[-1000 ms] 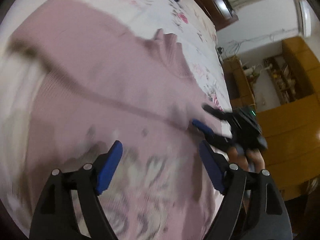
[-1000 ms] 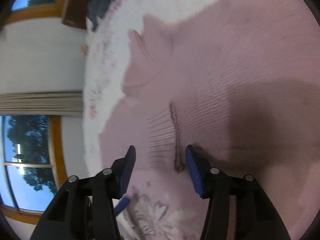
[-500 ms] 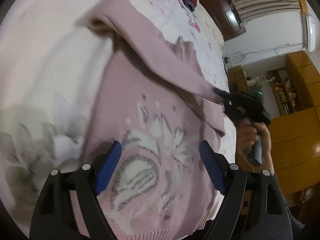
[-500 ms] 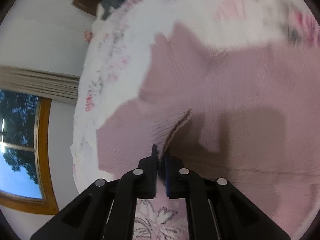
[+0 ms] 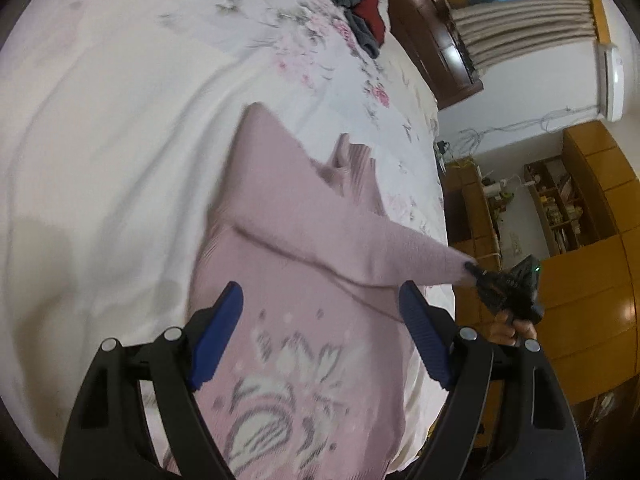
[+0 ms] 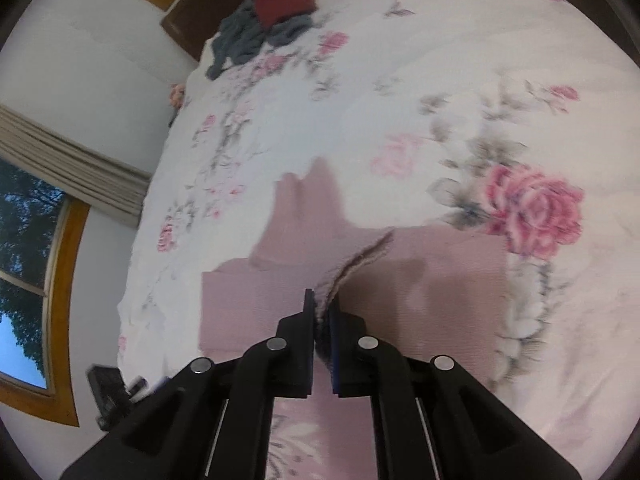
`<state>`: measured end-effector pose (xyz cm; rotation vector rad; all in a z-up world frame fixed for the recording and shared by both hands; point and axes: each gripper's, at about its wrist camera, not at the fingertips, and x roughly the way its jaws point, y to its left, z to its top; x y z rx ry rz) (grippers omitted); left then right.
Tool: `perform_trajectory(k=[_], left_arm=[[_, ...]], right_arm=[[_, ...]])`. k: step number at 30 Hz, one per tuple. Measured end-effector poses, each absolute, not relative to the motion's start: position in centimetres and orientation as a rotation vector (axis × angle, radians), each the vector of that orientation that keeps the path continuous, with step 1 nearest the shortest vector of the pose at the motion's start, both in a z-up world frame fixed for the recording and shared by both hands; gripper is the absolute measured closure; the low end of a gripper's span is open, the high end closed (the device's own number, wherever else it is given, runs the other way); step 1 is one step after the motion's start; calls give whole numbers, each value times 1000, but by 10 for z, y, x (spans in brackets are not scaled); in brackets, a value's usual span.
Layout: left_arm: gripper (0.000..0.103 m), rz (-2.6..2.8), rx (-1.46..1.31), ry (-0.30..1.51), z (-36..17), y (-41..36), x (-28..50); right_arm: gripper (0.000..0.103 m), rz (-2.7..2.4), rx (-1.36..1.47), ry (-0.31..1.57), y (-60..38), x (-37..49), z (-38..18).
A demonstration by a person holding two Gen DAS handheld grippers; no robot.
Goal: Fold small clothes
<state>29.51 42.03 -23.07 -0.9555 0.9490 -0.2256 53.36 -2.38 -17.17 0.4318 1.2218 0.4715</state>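
A small pink knit sweater point(image 5: 296, 352) with a white flower pattern lies on the flowered bed sheet point(image 5: 120, 128). One sleeve point(image 5: 360, 236) is stretched across its chest toward the right. My right gripper point(image 6: 322, 308) is shut on that sleeve's cuff point(image 6: 352, 268) and holds it above the sweater point(image 6: 420, 292). In the left wrist view the right gripper point(image 5: 476, 274) shows at the far right with a hand on it. My left gripper point(image 5: 320, 316) hovers open over the sweater's front, with nothing between its blue pads.
A heap of grey and red clothes point(image 6: 264, 20) lies at the far end of the bed by a dark wooden headboard point(image 5: 432, 36). Wooden cabinets point(image 5: 592, 240) stand past the bed's right edge. A window and curtain point(image 6: 60, 168) are beyond the other side.
My right gripper shut on the sleeve cuff, lifted it and pulled it across the sweater. The left gripper stayed open and drew back, so more of the bed shows.
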Motion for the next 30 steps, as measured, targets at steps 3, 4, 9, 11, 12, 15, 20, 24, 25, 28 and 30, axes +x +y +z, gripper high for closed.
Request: perform_trajectory(k=[3, 4, 9, 11, 12, 15, 20, 24, 25, 28, 30], left_arm=[[24, -242, -922, 969, -229, 412, 320], [24, -251, -911, 977, -230, 409, 329], [24, -254, -841, 1031, -242, 397, 363], [24, -254, -828, 1056, -252, 394, 376], [24, -254, -827, 1068, -258, 393, 381], [24, -237, -839, 1109, -279, 395, 395], [25, -243, -873, 1139, -309, 406, 403], [28, -248, -922, 1126, -322, 414, 398], [30, -247, -928, 1126, -321, 414, 397], [32, -270, -955, 1110, -309, 416, 399], [31, -307, -935, 1072, -293, 414, 405]], right_arm=[[97, 443, 455, 1247, -42, 532, -197], [97, 436, 467, 1258, -47, 531, -207], [97, 408, 490, 1304, -67, 527, -248], [97, 395, 493, 1320, -75, 527, -267], [96, 389, 487, 1330, -76, 527, -275], [94, 394, 549, 1339, -93, 525, -295], [89, 513, 751, 1169, -120, 506, -274], [89, 590, 663, 1236, -101, 491, -295], [94, 566, 635, 1263, -101, 491, -307], [95, 575, 638, 1269, -104, 496, -307], [88, 612, 655, 1225, -104, 500, -293]])
